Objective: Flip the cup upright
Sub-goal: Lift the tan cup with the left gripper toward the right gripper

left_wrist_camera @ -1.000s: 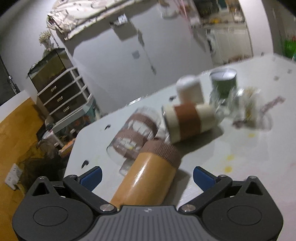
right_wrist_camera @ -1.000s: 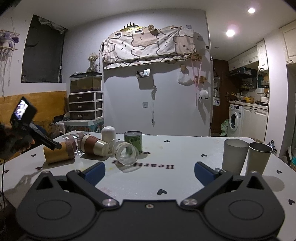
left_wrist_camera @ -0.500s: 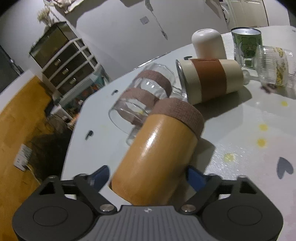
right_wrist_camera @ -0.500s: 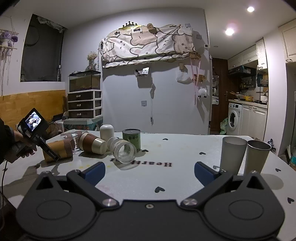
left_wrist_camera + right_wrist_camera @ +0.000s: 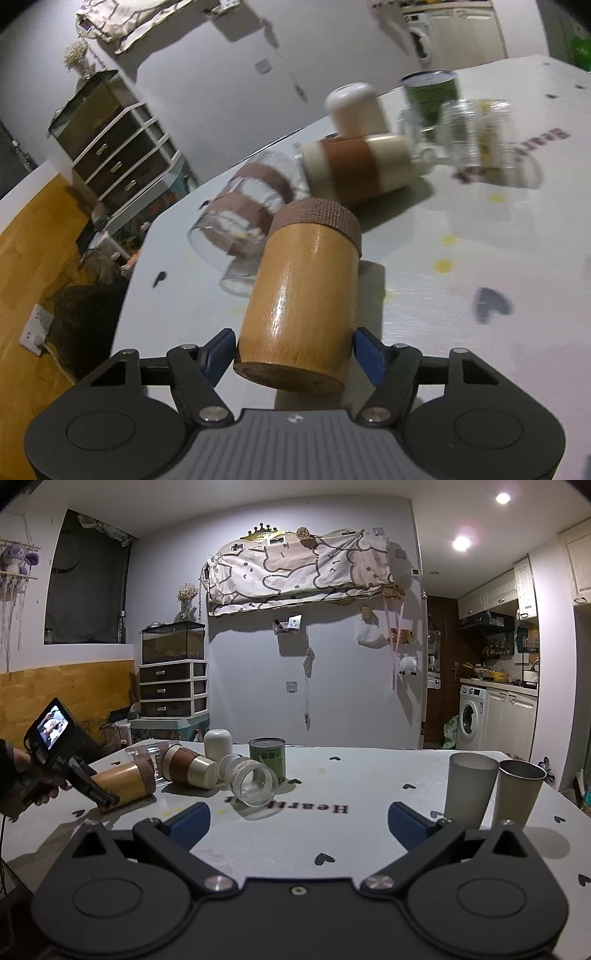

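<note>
Left tongs (image 5: 293, 349) clamp the wooden cup (image 5: 303, 291), still lying on the desk (image 5: 461, 295) beside a taped glass (image 5: 243, 206), uprighting pending; right tongs (image 5: 297, 821) hang parted, empty.

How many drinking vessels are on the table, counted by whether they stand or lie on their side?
Lying on the side: 4 (wooden cup, taped glass, cream cup with brown sleeve, ribbed glass)
Standing mouth up: 2 (grey cup, metal cup)
Standing mouth down: 1 (white cup)
Total: 7, the green can not counted.
</note>
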A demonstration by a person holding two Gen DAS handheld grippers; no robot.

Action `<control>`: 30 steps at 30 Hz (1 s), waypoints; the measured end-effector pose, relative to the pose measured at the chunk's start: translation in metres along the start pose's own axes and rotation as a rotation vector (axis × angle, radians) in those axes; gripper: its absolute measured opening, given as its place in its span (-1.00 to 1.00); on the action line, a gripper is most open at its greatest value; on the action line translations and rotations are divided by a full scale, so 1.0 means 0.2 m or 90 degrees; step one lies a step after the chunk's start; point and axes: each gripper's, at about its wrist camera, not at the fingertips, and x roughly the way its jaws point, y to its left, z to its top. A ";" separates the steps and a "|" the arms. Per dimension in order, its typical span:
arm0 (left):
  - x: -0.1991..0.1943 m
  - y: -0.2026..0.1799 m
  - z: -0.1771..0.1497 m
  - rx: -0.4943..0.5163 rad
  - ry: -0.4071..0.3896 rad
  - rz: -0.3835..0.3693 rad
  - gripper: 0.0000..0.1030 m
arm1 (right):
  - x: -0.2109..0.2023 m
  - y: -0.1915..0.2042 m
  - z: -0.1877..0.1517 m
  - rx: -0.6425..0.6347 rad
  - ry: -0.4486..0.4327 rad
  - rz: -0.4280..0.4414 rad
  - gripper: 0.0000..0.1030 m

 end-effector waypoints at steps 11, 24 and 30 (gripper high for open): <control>-0.28 -0.21 -0.02 -0.107 -0.046 -0.118 0.34 | -0.02 0.00 0.01 0.006 -0.005 0.001 1.00; -0.59 -0.67 0.01 -0.037 -0.091 -0.293 0.33 | -0.02 -0.04 0.01 0.027 0.001 -0.006 1.00; -0.62 -0.86 -0.01 -0.042 -0.061 -0.352 0.33 | 0.02 -0.09 0.00 0.066 0.026 -0.019 1.00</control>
